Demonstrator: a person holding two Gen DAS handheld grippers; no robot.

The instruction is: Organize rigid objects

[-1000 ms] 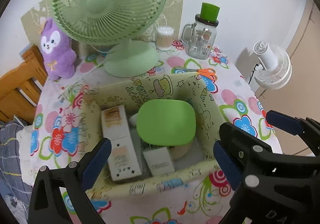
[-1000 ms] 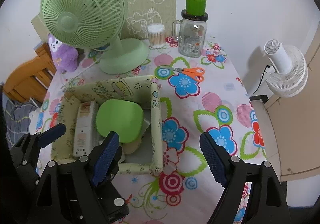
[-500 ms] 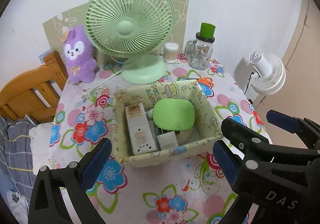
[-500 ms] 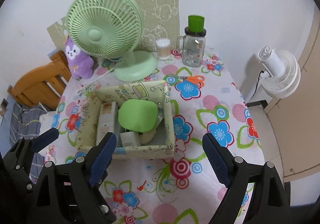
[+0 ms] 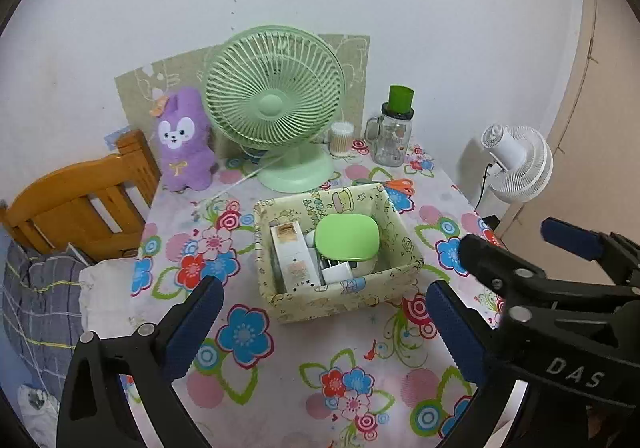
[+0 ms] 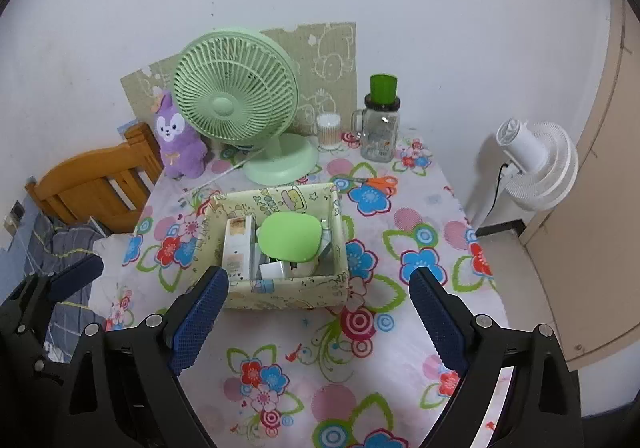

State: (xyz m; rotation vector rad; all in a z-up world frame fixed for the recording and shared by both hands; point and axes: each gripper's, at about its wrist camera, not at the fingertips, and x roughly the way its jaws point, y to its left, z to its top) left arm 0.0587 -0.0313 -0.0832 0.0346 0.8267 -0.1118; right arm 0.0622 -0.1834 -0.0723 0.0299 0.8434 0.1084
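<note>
Both grippers are held spread and empty above the near part of the flowered table (image 5: 352,360): the left gripper (image 5: 320,322) and the right gripper (image 6: 318,320) each frame a printed fabric box (image 5: 340,298) standing near the table's middle. Inside it are seen a green lidded case (image 5: 347,237), a tall white carton (image 5: 294,256) at its left and a small white box (image 5: 338,272). Orange-handled scissors (image 6: 378,182) lie beyond the box, with a green fan (image 5: 276,104) farther back.
</note>
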